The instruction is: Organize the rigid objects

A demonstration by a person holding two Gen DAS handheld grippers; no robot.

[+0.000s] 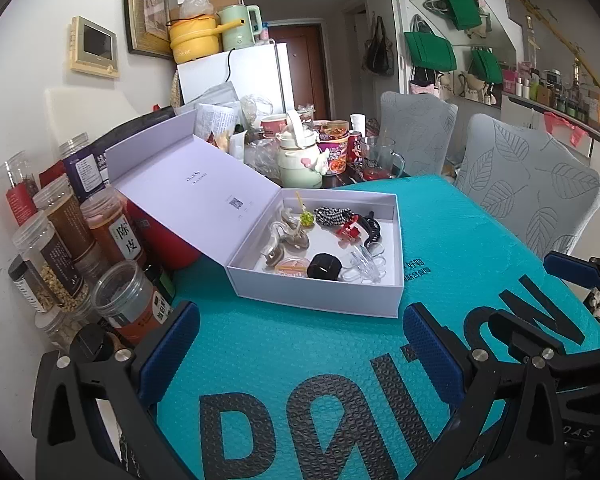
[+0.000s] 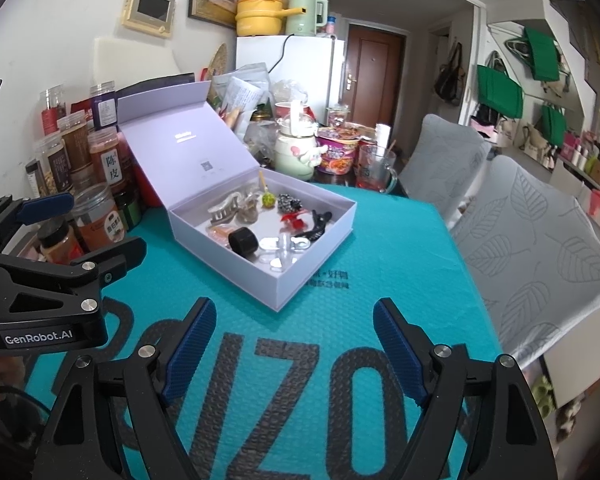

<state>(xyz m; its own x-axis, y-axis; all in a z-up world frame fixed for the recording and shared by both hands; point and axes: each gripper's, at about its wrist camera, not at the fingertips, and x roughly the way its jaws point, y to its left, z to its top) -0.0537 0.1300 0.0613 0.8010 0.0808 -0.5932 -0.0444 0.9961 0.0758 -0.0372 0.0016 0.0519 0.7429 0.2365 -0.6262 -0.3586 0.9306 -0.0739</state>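
Nearest the lens, the right gripper (image 2: 292,344) hangs with its two blue pads (image 2: 192,344) spread wide and nothing between them, over bare teal mat (image 2: 400,248). The left gripper (image 1: 300,344) is likewise spread and empty; its side reads "GenRobot.AI". Big dark letters are printed across the mat under both, only partly readable. Open mat lies between the jaws and the white box (image 1: 320,292), which sits mid-table with its hinged lid (image 1: 188,184) propped up toward the jars. Inside the box: a black ring (image 1: 324,266), a red clip (image 1: 350,232), a black claw clip (image 1: 374,228), a green bead on a stick (image 1: 307,218), clear plastic pieces and more small things. Jars (image 1: 112,228) crowd the mat's left edge, one labelled "陈皮". Two leaf-patterned chairs (image 1: 528,184) close off the right edge. Cups, a mug and noodle bowls stand behind the box.
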